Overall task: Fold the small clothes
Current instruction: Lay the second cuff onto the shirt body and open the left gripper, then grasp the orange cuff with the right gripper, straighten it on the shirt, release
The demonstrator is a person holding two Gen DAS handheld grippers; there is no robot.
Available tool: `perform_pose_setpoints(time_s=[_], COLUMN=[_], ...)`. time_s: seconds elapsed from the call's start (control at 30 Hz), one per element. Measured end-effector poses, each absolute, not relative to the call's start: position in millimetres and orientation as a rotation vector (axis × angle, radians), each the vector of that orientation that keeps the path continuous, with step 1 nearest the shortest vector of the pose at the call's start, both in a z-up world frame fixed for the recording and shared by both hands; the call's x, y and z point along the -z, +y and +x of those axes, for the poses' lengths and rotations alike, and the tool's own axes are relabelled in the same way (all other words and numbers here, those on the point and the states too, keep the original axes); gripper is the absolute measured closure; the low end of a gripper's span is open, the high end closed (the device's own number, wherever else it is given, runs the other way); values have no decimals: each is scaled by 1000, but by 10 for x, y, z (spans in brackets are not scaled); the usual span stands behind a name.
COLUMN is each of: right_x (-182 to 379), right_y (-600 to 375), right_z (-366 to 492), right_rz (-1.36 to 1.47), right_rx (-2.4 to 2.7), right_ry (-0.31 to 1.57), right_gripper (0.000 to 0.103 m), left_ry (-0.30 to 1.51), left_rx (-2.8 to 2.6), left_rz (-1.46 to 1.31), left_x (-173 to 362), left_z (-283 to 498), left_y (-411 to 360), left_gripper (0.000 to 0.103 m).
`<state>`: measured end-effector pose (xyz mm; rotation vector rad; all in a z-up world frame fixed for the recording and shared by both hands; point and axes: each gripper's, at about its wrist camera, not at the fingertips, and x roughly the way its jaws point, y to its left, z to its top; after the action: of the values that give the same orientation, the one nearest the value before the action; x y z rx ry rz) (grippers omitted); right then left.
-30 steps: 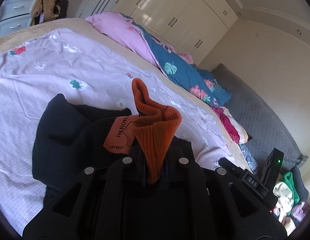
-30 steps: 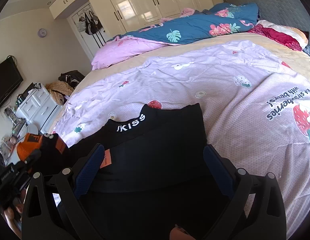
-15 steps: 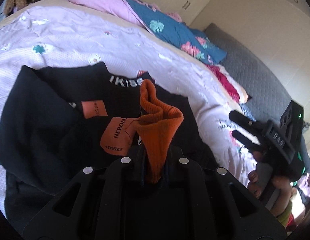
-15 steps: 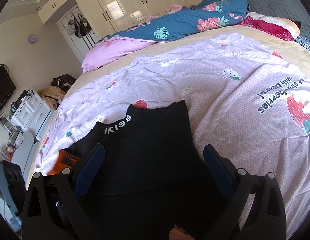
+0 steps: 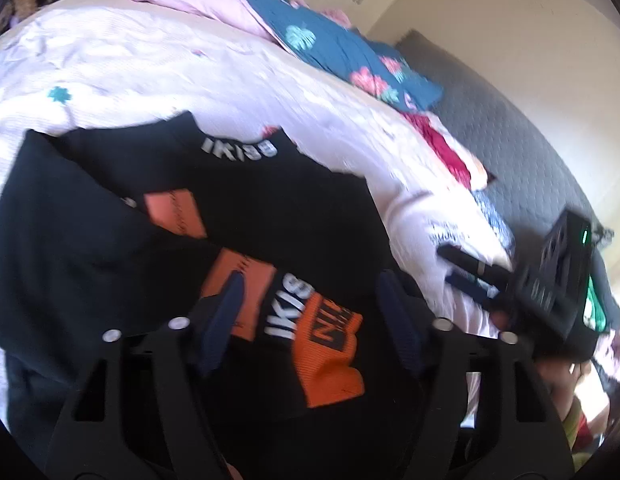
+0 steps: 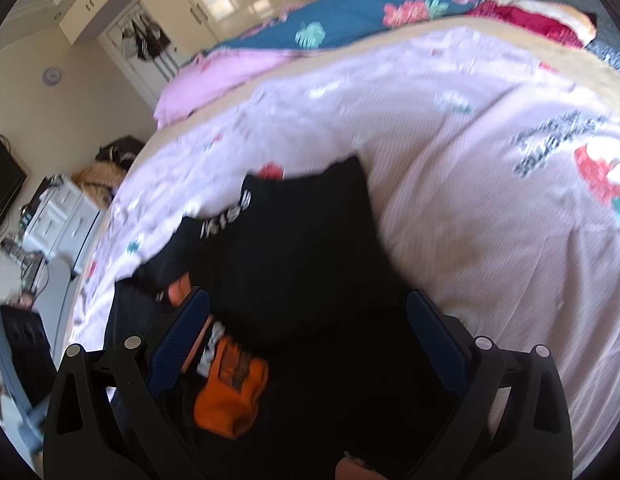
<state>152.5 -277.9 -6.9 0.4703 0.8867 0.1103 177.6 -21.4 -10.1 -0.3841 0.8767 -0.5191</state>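
Lying on bedspread (image 6: 450,208): black garment (image 5: 270,216), collar lettered "IKISS"; orange cuff (image 5: 330,360). Both claws apart.

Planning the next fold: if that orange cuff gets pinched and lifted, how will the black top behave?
Probably floppy: the black top lies in soft layers on the bedspread, so it should drape. The ribbed orange cuff looks thick and likely grips well. It seems light, and nothing pins it, since both claws are open.

The left hand-held gripper (image 5: 310,312), fingers spread, hovers over the black sweater (image 5: 270,208) and its orange cuff (image 5: 330,368).
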Motion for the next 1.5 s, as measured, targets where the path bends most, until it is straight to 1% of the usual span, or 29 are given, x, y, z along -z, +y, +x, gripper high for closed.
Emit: perform_pose_setpoints(time_s=[0.07,0.17,0.27,0.3,0.33,0.37,0.4,0.47,0.5,0.53,0.57,0.6,0.63,0.7,1.0,1.3,1.4,1.5], right_x=[151,292,391,412,428,442,462,530,559,578,577,567,552,500,24,-802,-919,-902], right_y=[-2672,-2444,-2226,-2163,-2092,-2048,-2007,-1947,-1932,-1921,-1919,-1919,-1925,-1913,-1725,-1645,-1671,-1751], right_z=[1500,1468,1444,1435,1428,1423,1423,1422,1424,1419,1410,1404,1401,1394,1408,1722,1799,1844], right_rz=[455,410,373,366,353,340,329,314,313,312,313,320,324,325,199,115,103,112], right_rx=[-138,-174,-197,-208,-222,-222,-217,-212,-208,-206,-209,-223,-234,-273,-374,-436,-427,-410], right_ry=[929,988,1018,1019,1015,1011,1010,1017,1016,1008,990,976,971,949,797,620,581,571], right_gripper=[5,5,5,7,16,19,21,28,35,39,53,72,83,94,95,96,96,96], left_ry=[871,859,836,828,821,814,804,788,783,778,773,768,764,759,745,760,769,784], left_rx=[482,376,287,255,231,206,177,141,130,117,104,86,70,58,9,-30,-43,-50], left_rz=[-391,-364,-383,-388,-389,-389,-395,-414,-420,-426,-430,-432,-437,-456,-515,-536,-525,-502], left_x=[79,39,-4,-24,-41,-57,-79,-108,-120,-130,-139,-148,-155,-162,-160,-91,-71,-40], left_z=[1799,1828,1853,1856,1858,1858,1852,1846,1846,1834,1831,1825,1819,1805,1761,1785,1800,1843], left_y=[-118,64,298,391,453,520,611,753,806,861,904,950,994,1074,1349,1485,1492,1467], left_gripper=[29,20,15,14,14,14,13,11,11,11,11,11,11,11,10,10,10,10])
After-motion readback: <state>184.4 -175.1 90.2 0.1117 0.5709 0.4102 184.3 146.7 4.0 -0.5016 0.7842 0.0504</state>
